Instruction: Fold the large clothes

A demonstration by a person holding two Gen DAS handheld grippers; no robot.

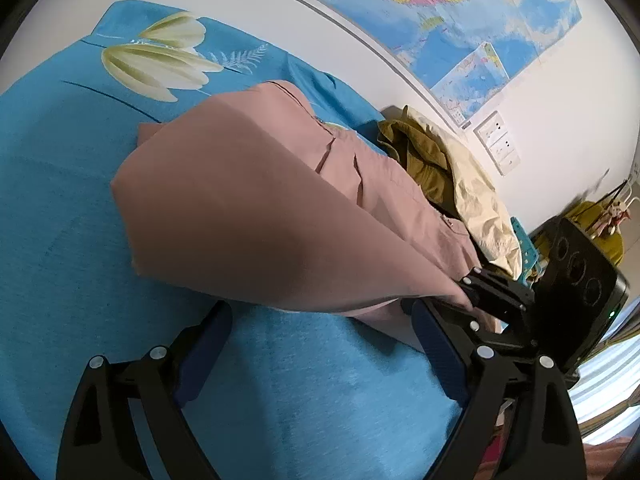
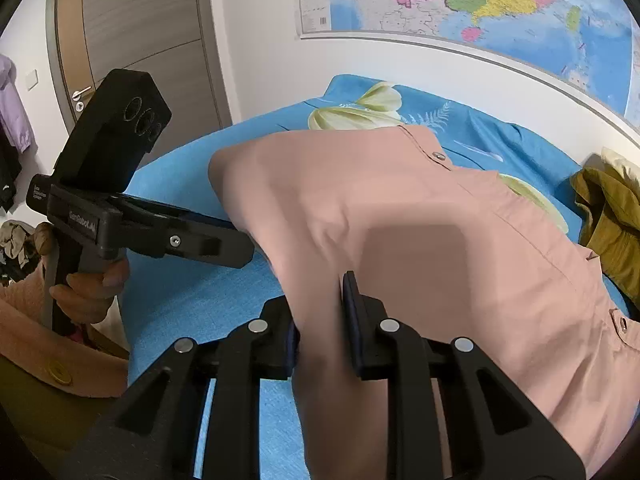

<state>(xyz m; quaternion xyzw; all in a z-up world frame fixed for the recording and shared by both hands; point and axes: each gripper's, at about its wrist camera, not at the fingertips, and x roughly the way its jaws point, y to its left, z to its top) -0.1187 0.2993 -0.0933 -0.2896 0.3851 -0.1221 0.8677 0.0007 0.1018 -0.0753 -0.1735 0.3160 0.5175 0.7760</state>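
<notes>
Shirt, pink, pinched in our right gripper, draped ahead over bedsheet. Our left gripper gapes wide, empty.

The garment is a plain dusty pink with silver snap buttons. The bedsheet is turquoise blue, printed with cream-and-pale-green tulip blooms and a white fern sprig. Beside the pink cloth lie an olive-mustard garment and a pale cream one. Both grippers are black with dark blue finger pads. The wall map shows blue seas and pink, yellow, green and orange regions. The door is grey-brown woodgrain.
</notes>
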